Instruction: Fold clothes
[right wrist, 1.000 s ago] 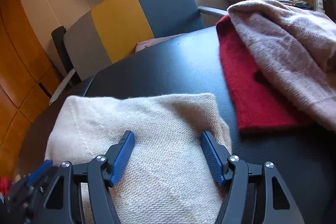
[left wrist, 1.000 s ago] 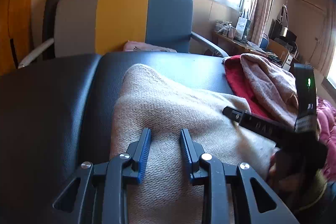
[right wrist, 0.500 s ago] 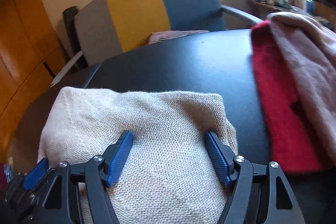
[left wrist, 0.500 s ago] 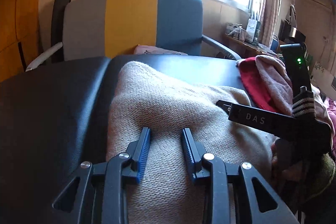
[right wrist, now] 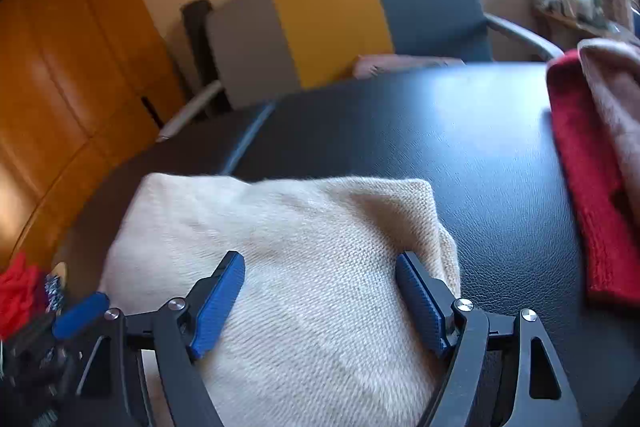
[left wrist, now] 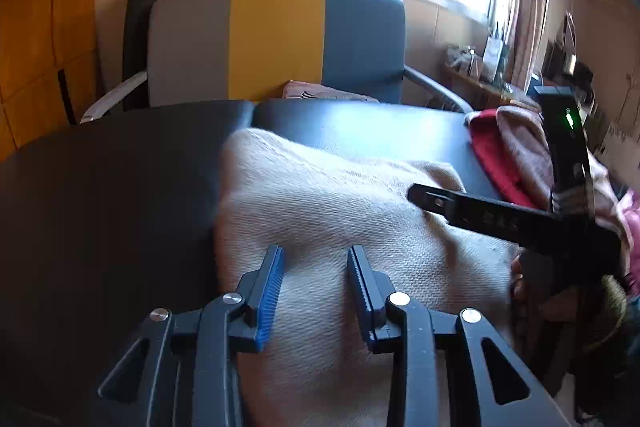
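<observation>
Lying in a folded, rounded bundle on the black padded table (right wrist: 460, 147), the cream knit sweater (right wrist: 320, 227) is seen directly beneath both grippers; its far edge is a soft doubled fold, and its right corner droops slightly toward the table. The left gripper (left wrist: 314, 279) is poised over the near part of the bundle with its jaws narrowly parted and opening; knit lies below the gap, but no cloth is seen pinched by the pads. The right gripper (right wrist: 320, 299) is set over the right half with its jaws wide and opening, the sweater spanning the space between them without being pressed.

The sweater is judged to be light, thick, and limp; no shape will be kept when it is lifted, and the layers are likely to slide apart if only the top one is taken. The coarse ribbed weave should be gripped well by the ridged blue pads (right wrist: 218, 303); snagging is a small risk. A hold is best taken at the two near corners or along a folded edge, through all layers at once. A red garment (right wrist: 580, 195) and a pinkish one (right wrist: 616, 99) lie well apart on the right.
</observation>
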